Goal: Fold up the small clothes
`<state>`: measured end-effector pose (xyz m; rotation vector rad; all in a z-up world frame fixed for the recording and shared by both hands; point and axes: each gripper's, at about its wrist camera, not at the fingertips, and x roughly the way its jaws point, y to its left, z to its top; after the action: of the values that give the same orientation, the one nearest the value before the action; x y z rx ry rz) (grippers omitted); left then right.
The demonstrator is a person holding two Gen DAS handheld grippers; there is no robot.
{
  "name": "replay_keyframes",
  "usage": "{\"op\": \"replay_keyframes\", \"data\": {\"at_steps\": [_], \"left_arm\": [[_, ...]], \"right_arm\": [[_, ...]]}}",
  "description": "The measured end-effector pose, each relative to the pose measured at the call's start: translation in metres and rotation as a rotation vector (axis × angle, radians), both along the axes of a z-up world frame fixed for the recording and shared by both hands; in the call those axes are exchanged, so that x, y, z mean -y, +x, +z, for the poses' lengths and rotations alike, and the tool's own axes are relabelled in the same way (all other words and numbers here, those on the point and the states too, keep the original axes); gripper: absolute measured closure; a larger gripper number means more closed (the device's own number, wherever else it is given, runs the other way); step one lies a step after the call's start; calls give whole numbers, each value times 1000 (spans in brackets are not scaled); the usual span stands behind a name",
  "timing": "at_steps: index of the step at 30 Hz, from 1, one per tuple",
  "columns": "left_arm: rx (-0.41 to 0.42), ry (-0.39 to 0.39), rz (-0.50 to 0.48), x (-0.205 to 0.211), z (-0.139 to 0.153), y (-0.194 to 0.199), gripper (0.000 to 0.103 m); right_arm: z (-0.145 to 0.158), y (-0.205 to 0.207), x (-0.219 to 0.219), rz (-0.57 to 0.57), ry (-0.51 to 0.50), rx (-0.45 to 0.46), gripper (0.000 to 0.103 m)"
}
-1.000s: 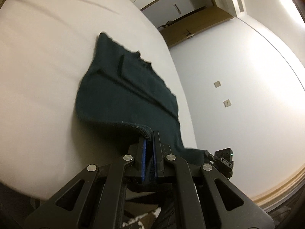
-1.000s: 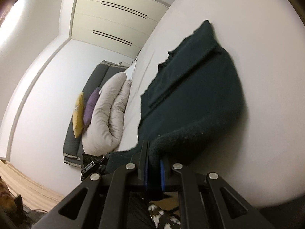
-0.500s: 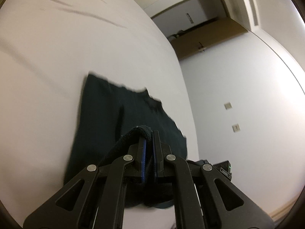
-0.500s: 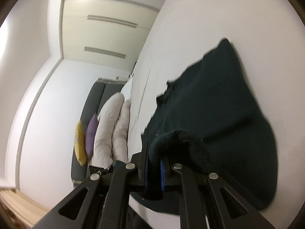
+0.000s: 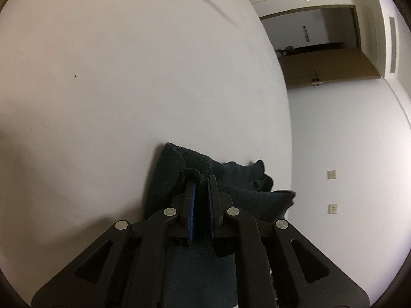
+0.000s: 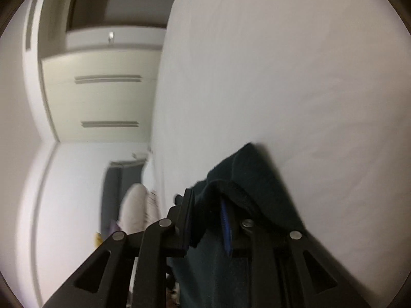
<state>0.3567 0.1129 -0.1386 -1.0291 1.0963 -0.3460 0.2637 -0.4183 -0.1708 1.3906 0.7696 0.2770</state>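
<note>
A small dark green knit garment (image 5: pixel 231 179) lies folded over on a white bed (image 5: pixel 128 89). My left gripper (image 5: pixel 201 182) is shut on the garment's hem, low over the doubled cloth. In the right wrist view the same garment (image 6: pixel 257 179) drapes over my right gripper (image 6: pixel 205 200), whose jaws stand apart with the cloth lying loose between and over them. Most of the garment is hidden under the grippers.
The bed's right edge (image 5: pixel 287 118) runs beside a white wall with a wooden door (image 5: pixel 328 69) beyond. In the right wrist view, a cupboard (image 6: pixel 102 97), a dark sofa (image 6: pixel 113 192) and a white duvet (image 6: pixel 133 210) lie past the bed's left edge.
Both grippers carried the near hem forward over the garment, folding it in half. The right gripper's jaws have opened, and the left gripper's jaws have parted slightly but still hold cloth.
</note>
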Motion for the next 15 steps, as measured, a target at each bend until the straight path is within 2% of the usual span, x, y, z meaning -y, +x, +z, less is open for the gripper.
{"op": "replay_keyframes", "data": {"at_steps": [1,3,5,7,9,11,15], "left_arm": [[3,-16,21,-5,1,-1,95],[22,-23,65,-15,7,-3,95],[42,14,82,-20,16,-7,95],[51,67,82,-21,23,-13,95],[76,116,82,-21,32,-20,95],[90,150,57,-16,36,-28,95],[100,224,-30,0,38,-43,95]], "right_arm": [[0,-2,2,-7,2,-5,79],[6,-9,6,-41,1,6,63],[21,-16,14,-118,-12,60,25],[34,-21,21,-193,-59,57,6],[47,-20,19,-208,-109,47,3],[58,-17,13,-155,-164,40,6],[86,-27,-18,42,-433,40,15]]}}
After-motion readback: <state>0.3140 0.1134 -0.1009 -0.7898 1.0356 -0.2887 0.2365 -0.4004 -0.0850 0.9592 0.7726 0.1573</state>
